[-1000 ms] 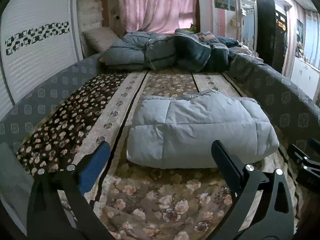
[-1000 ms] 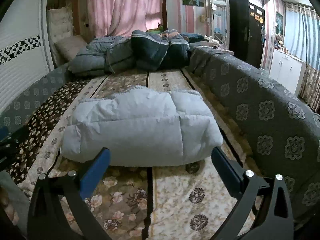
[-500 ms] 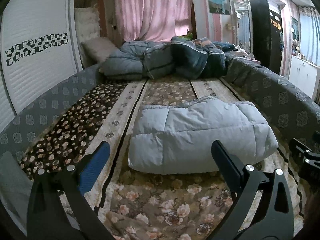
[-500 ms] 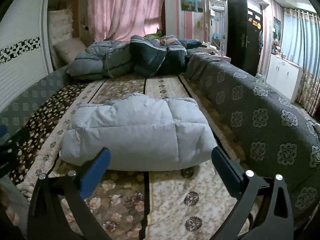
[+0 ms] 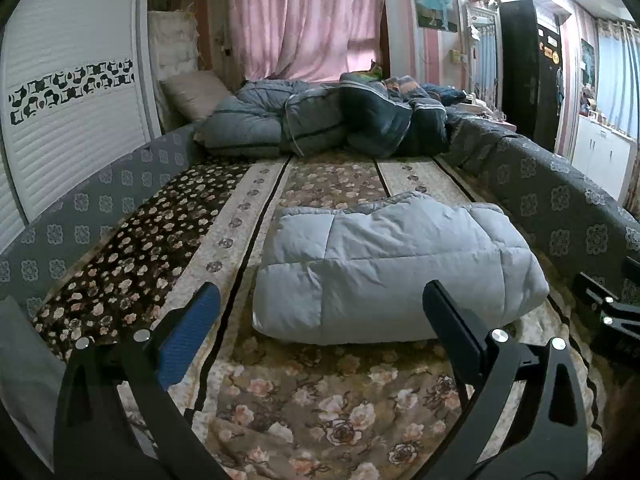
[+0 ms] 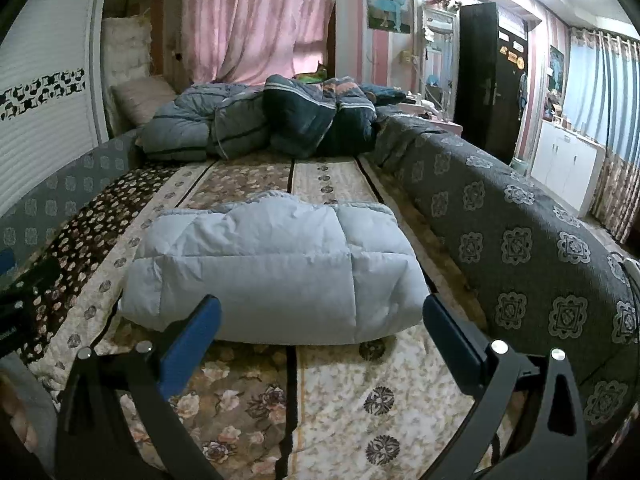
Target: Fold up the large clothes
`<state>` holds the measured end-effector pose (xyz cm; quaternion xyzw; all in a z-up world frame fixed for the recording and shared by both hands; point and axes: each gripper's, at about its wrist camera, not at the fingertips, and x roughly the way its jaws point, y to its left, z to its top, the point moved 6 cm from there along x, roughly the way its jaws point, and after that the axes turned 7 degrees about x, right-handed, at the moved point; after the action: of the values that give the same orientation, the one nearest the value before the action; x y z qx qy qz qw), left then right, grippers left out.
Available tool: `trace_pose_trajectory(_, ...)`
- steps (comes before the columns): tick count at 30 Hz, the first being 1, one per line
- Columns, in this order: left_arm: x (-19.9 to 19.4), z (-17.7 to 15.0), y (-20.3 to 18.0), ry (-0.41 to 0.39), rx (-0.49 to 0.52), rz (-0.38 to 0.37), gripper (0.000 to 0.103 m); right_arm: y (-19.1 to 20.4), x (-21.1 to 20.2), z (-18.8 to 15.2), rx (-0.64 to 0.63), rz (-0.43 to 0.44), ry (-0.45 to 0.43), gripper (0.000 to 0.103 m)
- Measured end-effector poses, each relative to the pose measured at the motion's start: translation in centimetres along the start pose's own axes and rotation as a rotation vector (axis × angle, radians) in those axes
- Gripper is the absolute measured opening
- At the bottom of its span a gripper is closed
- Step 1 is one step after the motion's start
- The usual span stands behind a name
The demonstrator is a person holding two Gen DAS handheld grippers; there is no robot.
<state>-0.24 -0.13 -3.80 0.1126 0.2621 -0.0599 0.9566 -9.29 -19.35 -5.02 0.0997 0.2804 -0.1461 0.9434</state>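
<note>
While both tongs (image 5: 320,300) (image 6: 320,304) gape empty, the folded coat (image 5: 392,268) (image 6: 276,268) lies just beyond.

Far side of folded pale-blue padded garment (image 5: 384,264) hidden behind its own bulk; underside against bed (image 5: 320,396) unseen. Right gripper (image 5: 612,316) cut off by the left wrist view's right edge, jaws out of frame. Left gripper (image 6: 20,300) clipped at the right wrist view's left edge. Head of bed covered by heaped quilts (image 6: 256,124).
</note>
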Motion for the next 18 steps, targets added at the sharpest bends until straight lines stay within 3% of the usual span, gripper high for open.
trace_pose_trajectory(10, 0.05, 0.12, 0.04, -0.004, 0.007, -0.019, 0.1, 0.24, 0.25, -0.1, 0.002, 0.012, 0.009, 0.101)
trace_pose_trajectory(18, -0.13, 0.22, 0.25, -0.015, 0.008, 0.008, 0.1, 0.22, 0.25, -0.14, -0.008, 0.002, -0.001, 0.101)
